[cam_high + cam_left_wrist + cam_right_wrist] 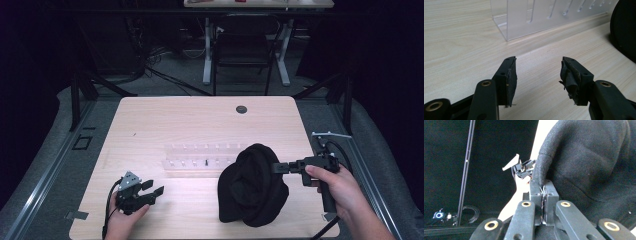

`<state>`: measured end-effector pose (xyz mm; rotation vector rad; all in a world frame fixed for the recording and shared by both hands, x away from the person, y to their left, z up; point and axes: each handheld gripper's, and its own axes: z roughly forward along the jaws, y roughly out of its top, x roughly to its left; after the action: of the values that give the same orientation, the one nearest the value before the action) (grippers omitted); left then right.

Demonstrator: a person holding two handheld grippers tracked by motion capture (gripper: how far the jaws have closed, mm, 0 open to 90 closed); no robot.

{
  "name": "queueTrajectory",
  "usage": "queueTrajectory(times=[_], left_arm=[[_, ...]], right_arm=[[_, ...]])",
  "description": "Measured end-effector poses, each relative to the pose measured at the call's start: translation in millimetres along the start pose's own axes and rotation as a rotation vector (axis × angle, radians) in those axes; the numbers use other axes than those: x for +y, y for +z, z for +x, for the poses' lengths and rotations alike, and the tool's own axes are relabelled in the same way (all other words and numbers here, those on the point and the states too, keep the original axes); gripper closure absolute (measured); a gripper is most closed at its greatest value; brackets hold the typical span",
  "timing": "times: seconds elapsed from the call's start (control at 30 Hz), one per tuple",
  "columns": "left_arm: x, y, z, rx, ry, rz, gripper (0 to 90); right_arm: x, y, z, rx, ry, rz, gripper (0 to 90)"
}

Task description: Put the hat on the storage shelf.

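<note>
Item: black knit beanie (252,185), bunched into a tall mound on the near right part of my light wood table (165,117). Its lower end rests on the tabletop; its right flank is pulled toward my right gripper (276,168).

Right gripper: jaws pressed together on a fold of the beanie's edge, seen close up in the right gripper view (544,195), the fabric (594,162) rising above the fingertips.

Left gripper (156,190): at the near left of the table, well apart from the beanie, jaws spread wide with nothing between them (537,75); worn pads (512,81) face bare wood.

Other stock: clear acrylic slotted rack (200,157), lying mid-table just behind the beanie; in the left gripper view it stands ahead of my jaws (524,22).
</note>
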<state>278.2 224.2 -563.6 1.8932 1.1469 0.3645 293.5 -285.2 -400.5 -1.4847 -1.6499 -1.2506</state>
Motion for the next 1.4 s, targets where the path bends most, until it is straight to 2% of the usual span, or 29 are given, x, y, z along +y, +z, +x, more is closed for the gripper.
queueTrajectory(times=[0.43,0.67,0.93,1.4], left_arm=[[0.1,0.9,-0.1,0.0,0.006,0.005,45.6],[0.1,0.9,-0.1,-0.001,0.007,0.005,45.6],[0.1,0.9,0.0,0.0,0.001,0.006,45.6],[0.2,1.6,0.0,0.001,-0.003,0.002,45.6]], right_arm=[[3.5,-20.2,12.4,0.017,-0.011,-0.059,88.4],[6.1,-33.4,18.0,0.065,-0.004,-0.105,88.4],[12.5,-34.4,22.6,0.092,0.004,-0.138,88.4],[28.6,-35.8,37.6,0.129,-0.018,-0.178,88.4]])
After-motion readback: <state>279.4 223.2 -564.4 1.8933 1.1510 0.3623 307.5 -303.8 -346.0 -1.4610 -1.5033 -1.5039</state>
